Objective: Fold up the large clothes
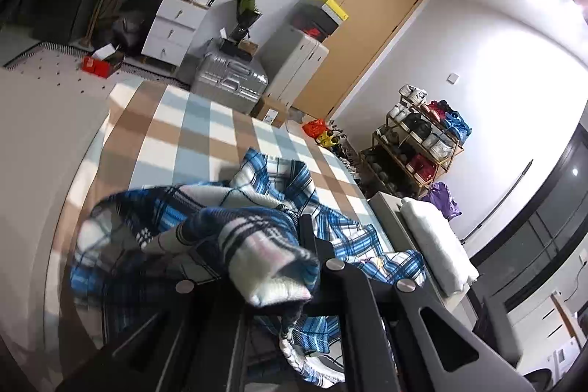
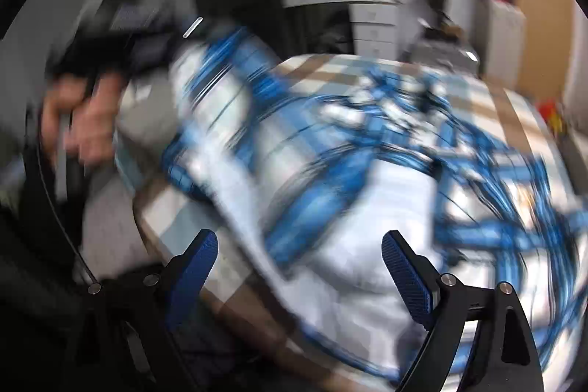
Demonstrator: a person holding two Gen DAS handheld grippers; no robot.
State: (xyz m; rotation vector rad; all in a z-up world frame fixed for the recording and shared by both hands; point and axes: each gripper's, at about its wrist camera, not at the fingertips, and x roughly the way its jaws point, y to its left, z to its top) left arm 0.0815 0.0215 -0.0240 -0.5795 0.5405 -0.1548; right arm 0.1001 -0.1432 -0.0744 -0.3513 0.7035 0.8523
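A large blue-and-white plaid shirt (image 1: 257, 208) lies crumpled on the bed's brown, blue and white checked sheet (image 1: 205, 127). My left gripper (image 1: 299, 234) is shut on a bunched fold of the shirt, which drapes over its black fingers and hides the tips. In the blurred right wrist view the shirt (image 2: 330, 171) spreads over the bed, and one part of it rises toward the left gripper (image 2: 110, 54), held in a person's hand (image 2: 88, 123) at the upper left. My right gripper (image 2: 297, 245) hovers over the shirt's near edge, with its blue pads (image 2: 404, 267) wide apart and nothing pinched.
Beyond the foot of the bed stand a silver suitcase (image 1: 231, 79), white drawers (image 1: 172, 24), a grey cabinet (image 1: 294, 61) and a wooden door (image 1: 367, 24). A loaded shoe rack (image 1: 415, 142) and a folded white blanket (image 1: 437, 241) are on the right.
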